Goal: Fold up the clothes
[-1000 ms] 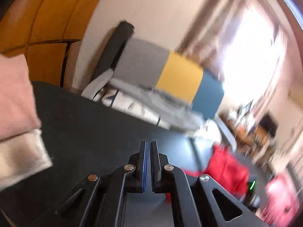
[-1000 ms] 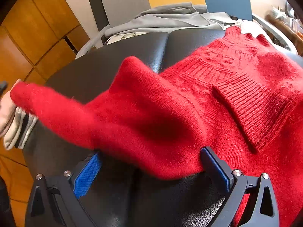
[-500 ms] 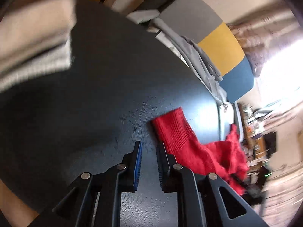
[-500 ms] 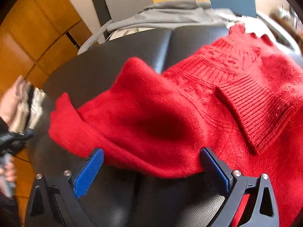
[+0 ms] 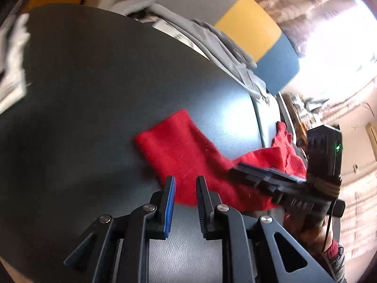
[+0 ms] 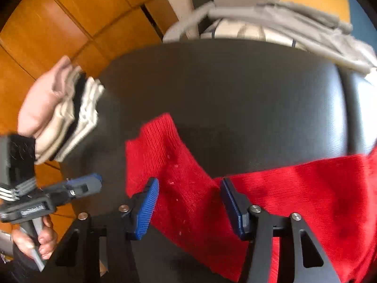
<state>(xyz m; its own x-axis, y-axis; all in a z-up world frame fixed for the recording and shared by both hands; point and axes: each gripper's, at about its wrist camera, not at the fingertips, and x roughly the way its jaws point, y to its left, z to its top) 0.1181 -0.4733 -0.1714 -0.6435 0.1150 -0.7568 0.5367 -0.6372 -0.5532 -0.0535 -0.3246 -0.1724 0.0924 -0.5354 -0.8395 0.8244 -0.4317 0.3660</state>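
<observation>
A red knitted sweater (image 6: 306, 200) lies on the black table (image 6: 235, 94), its sleeve (image 5: 179, 146) stretched flat toward the left. My right gripper (image 6: 189, 188) straddles the sleeve. Its jaws are closing with the sleeve between the blue pads (image 6: 148, 202), which sit at the sleeve's edges without pinching it. My left gripper (image 5: 186, 184) hovers low at the sleeve's near edge, jaws a narrow gap apart and nothing between them. The left gripper (image 6: 87, 186) also shows from the right wrist, held in a hand (image 6: 40, 235). From the left wrist the right gripper (image 5: 259, 176) rests over the sleeve.
A stack of folded light clothes (image 6: 66, 118) sits at the table's left edge. A grey garment (image 6: 282, 23) is draped over chairs with grey, yellow and blue backs (image 5: 247, 26) behind the table. An orange wooden wall (image 6: 59, 23) is at left.
The right gripper slid left from the sweater's body onto the sleeve, its jaws narrowing. The left gripper dropped toward the sleeve, tilted down, and parted slightly. The sleeve now lies flat.
</observation>
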